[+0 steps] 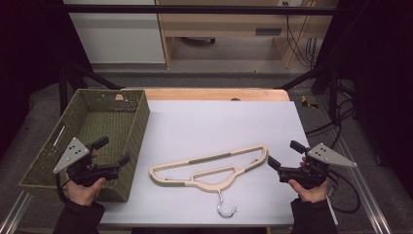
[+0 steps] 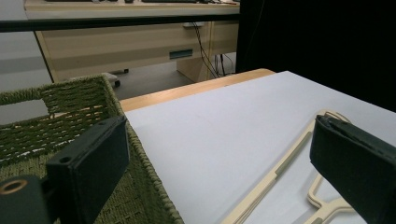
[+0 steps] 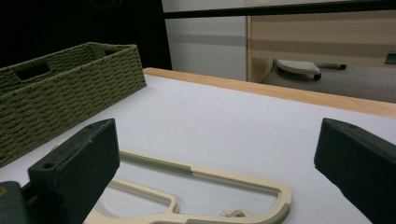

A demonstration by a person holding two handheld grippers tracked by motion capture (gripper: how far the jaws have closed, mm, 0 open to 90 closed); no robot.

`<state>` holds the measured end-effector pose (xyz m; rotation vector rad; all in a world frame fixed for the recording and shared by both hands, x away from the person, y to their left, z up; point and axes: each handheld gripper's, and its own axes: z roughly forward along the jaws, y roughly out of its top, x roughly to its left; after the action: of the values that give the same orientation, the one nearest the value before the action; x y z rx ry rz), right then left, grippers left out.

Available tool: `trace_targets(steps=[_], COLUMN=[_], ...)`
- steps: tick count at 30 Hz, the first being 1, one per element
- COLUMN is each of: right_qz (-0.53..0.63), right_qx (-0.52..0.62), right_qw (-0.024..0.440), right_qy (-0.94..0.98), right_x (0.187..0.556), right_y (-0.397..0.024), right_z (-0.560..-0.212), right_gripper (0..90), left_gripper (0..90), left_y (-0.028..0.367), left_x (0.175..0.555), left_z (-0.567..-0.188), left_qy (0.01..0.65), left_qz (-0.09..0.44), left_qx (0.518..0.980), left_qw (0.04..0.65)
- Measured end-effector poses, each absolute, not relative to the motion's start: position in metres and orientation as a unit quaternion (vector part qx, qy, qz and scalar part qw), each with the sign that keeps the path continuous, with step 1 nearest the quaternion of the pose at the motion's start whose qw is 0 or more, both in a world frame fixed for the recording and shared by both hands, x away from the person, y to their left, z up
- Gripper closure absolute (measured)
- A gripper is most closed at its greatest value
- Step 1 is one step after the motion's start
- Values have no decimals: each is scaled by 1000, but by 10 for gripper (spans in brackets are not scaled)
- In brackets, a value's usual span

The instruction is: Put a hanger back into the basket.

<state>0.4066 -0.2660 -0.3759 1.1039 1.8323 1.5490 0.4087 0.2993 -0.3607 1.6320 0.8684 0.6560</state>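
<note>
So you've got the big white desk (image 1: 219,122) in front of you, with the green woven basket (image 1: 117,100) sitting on its left edge and nothing visible in it. The cream hanger (image 1: 209,168) lies flat on the desk near the middle, its metal hook (image 1: 225,207) pointing back toward you, well apart from the basket's near wall. Your left gripper (image 1: 113,151) hovers over the basket's right-front corner and your right gripper (image 1: 283,155) sits just off the hanger's rounded right end, both with jaws spread wide and nothing between them. My guess is the hanger is headed for the basket, so I'd go in with the right one: come down low, get one jaw inside that loop at the right end and one outside, and pinch the thin bar squarely. It's flat and slim, so a shallow angle could just skid it across the desk.
</note>
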Motion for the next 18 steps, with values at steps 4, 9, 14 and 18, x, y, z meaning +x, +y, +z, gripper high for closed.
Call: trace_targets(steps=[4,9,14,18], right_qz=[563,557,549,545], right_qx=[408,402,392,393], right_qw=[249,248,235,230], right_qy=[675,684,700,704], right_x=[406,406,406,407], right_y=[-263,-257,-250,-247], right_z=[-374,-373,-375,-375], right_gripper=[16,18,22,25], left_gripper=[47,47,47,47], left_y=[298,294,280,269], left_x=[407,405,404,404], left_z=[-360,-358,-359,-360], left_qy=[364,356,341,331], left_qz=[279,277,266,258], left_qx=[691,696,715,732], left_qw=[558,559,549,537])
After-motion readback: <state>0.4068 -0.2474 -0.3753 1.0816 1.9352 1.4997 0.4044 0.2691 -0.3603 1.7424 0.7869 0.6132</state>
